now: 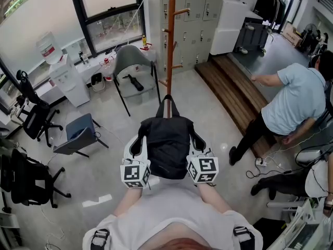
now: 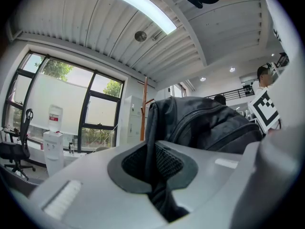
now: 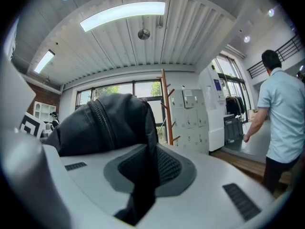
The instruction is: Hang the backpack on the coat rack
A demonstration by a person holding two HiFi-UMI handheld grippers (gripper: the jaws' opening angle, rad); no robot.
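Pinches backpack (image 1: pixel 167 145) fabric in the narrow jaws of left gripper (image 2: pixel 155 163) and right gripper (image 3: pixel 147 168), near, short of the far coat rack (image 1: pixel 170 35); risks losing the thin hold under the load, or missing a peg.

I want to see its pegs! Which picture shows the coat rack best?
The head view: the coat rack stands large beyond the backpack, several pegs plain. The right gripper view shows it small; the left gripper view, only a thin strip of pole.
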